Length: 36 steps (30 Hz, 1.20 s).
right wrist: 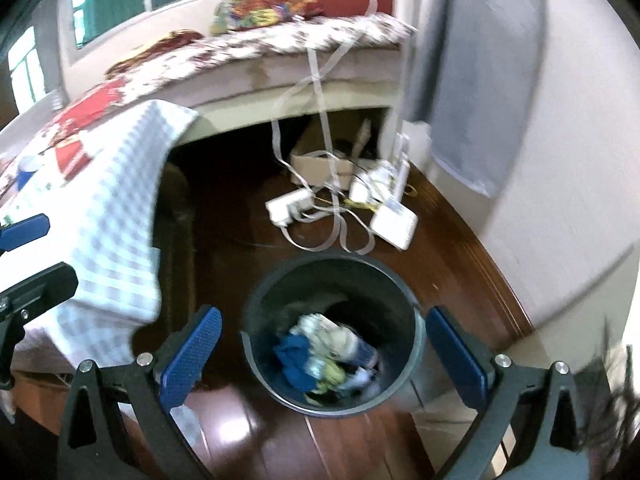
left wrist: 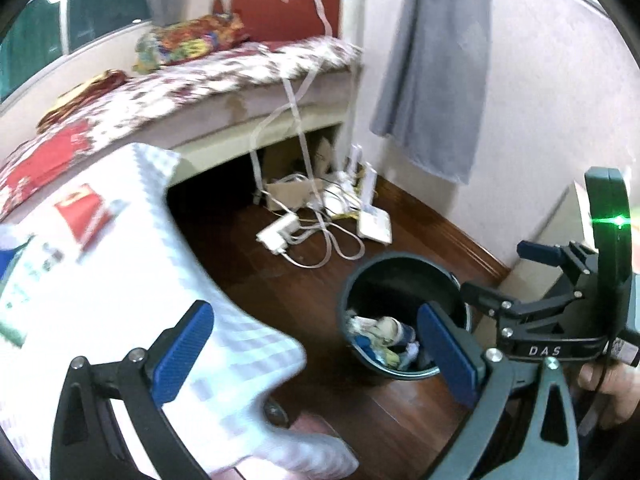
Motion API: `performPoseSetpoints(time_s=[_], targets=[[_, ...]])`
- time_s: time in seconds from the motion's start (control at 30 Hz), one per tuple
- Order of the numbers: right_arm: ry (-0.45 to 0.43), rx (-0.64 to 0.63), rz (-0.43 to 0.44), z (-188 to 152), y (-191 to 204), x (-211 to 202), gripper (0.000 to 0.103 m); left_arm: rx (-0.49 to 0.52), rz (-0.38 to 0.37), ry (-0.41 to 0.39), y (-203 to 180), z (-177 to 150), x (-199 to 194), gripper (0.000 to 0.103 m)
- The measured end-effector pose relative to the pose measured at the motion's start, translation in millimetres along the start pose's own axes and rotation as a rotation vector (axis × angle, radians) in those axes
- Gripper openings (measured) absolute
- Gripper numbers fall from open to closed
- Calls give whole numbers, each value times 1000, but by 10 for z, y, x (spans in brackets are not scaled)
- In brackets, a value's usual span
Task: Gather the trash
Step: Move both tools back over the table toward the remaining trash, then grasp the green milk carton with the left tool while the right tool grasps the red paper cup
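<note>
**Desk:** What writing can you read from your cameras?

**Caption:** Only "DAS", in pale letters on the frame of your right gripper (left wrist: 536, 264), seen from the left wrist. A red packet (left wrist: 82, 216) lies on the checked cloth (left wrist: 160, 280) over the bench (right wrist: 176, 216); its printing, and the dark characters beside it, are too blurred to read.

**Desk:** And the trash?

**Caption:** It sits in a dark round bin (right wrist: 414, 344) on the reddish wooden floor (left wrist: 320, 408), just beside the bench's draped corner. Inside you see a crumpled heap (right wrist: 330, 364): blue, white and yellow-green scraps, smeared by motion. In the left view the same heap (left wrist: 380, 336) shows pale wrappers against the bin (left wrist: 400, 276) wall.

**Desk:** Your jaws?

**Caption:** Both pairs stand wide and hold nothing. Your left gripper (left wrist: 324, 354) has one blue pad over the cloth and the other in front of the bin's rim. Your right gripper (right wrist: 326, 360) frames the bin, a pad (right wrist: 192, 360) at each side of it, touching neither. A hand (left wrist: 612, 392) grips the right tool at the picture's edge.

**Desk:** Behind?

**Caption:** White power strips and cables (right wrist: 336, 208) tangle on the floor beneath a floral-covered bed (left wrist: 240, 76); a grey towel (left wrist: 436, 80) hangs on the wall.
</note>
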State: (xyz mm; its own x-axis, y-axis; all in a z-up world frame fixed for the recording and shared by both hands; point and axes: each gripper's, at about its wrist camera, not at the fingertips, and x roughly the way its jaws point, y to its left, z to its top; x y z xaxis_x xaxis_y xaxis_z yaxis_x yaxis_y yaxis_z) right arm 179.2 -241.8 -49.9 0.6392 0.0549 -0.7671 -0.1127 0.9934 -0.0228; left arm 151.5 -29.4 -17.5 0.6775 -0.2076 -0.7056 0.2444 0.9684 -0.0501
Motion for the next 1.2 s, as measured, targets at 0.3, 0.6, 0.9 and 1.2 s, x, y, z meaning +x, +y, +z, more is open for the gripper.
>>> performPoseSetpoints(time_s=[0.3,0.6,0.9,1.2], targets=[[-82,-149,97,320,908,-133,103,-164,125,-62,873,-199,-431,102],[-63,-284,217,524,1921,-101,103,-327,231,-130,1846,-505,-797,102],[-52,-356,273,693,2794,35,103,-285,325,-129,2504,-654,-731,93],[-30,-373,272,767,3171,251,103,-266,245,-88,2884,-623,-380,83]])
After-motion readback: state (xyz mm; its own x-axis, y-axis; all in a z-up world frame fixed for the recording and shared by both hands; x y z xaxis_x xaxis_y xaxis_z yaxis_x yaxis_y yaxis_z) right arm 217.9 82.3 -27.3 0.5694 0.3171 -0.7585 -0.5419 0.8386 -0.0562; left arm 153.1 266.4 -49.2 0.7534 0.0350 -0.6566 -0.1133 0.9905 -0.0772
